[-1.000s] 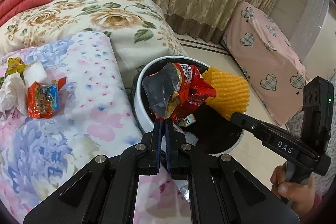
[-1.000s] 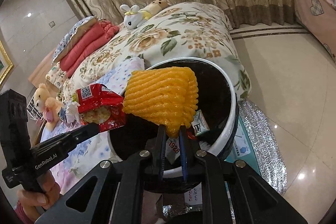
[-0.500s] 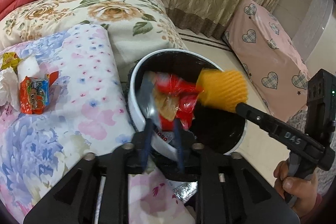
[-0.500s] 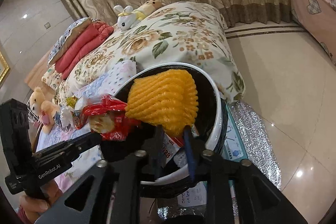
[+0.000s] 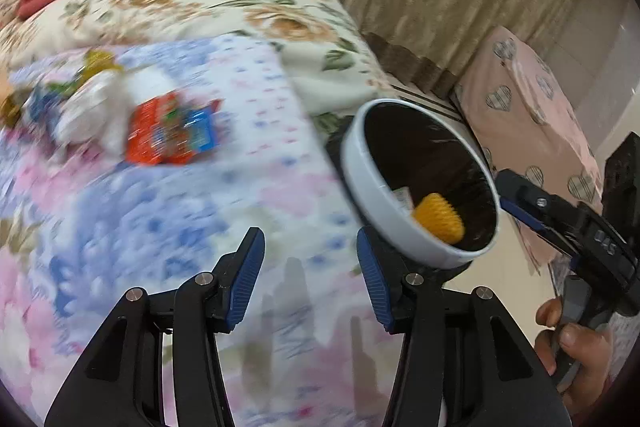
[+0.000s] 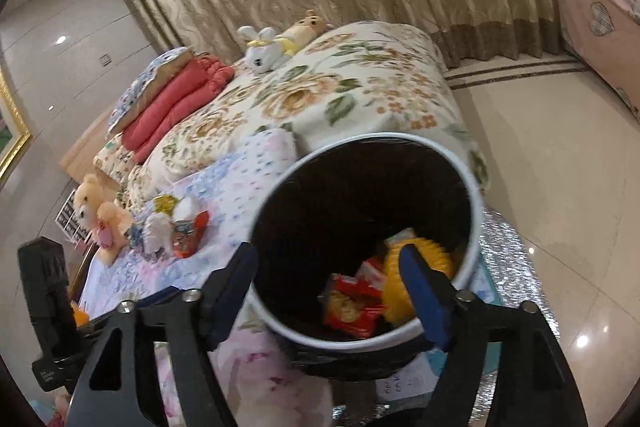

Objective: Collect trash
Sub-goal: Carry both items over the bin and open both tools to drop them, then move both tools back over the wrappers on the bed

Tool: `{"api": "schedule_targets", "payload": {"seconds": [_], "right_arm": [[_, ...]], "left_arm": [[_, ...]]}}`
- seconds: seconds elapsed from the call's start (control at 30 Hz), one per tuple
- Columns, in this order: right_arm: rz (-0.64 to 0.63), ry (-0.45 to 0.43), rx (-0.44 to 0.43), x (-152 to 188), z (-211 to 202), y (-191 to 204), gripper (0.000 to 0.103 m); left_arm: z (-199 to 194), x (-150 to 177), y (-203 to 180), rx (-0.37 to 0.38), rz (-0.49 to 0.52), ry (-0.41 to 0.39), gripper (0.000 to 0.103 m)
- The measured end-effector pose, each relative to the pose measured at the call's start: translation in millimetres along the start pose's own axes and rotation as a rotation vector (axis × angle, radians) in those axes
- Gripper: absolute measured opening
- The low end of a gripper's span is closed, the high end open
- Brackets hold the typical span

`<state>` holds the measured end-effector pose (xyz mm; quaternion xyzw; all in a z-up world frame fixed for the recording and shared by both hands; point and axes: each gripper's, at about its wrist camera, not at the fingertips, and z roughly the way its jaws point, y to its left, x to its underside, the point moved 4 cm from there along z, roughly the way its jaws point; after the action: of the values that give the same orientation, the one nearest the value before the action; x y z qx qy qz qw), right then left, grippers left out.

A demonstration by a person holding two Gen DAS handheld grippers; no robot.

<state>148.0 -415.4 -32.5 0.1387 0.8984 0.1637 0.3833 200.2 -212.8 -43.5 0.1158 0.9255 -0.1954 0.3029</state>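
Both tongs are empty and their jaws are opening: the left gripper point(image 5: 310, 277) hangs over the quilt, the right gripper point(image 6: 330, 293) over the trash bin point(image 6: 474, 187). Next up is probably the orange-red snack wrapper point(image 5: 170, 137) on the floral quilt point(image 5: 248, 187) — light, crinkly and slippery, I'd guess, so pinch a flat edge rather than the middle. Crumpled white tissue point(image 5: 94, 107) lies touching it — soft, grab it anywhere. The bin stands just beside the bed, already holding a yellow foam fruit net point(image 6: 394, 277) and a red snack bag point(image 6: 350, 301).
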Motion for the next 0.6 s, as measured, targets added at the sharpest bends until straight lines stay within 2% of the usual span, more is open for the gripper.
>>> {"api": "schedule_targets", "payload": {"seconds": [0.3, 0.6], "right_arm": [[-0.064, 0.044, -0.071, 18.8, 22.2, 59.4, 0.085], [-0.099, 0.106, -0.119, 41.8, 47.4, 106.2, 0.093]], "left_arm": [[-24.4, 12.1, 63.5, -0.069, -0.079, -0.024, 0.048], [-46.0, 23.3, 123.0, -0.139, -0.153, -0.056, 0.048]]}}
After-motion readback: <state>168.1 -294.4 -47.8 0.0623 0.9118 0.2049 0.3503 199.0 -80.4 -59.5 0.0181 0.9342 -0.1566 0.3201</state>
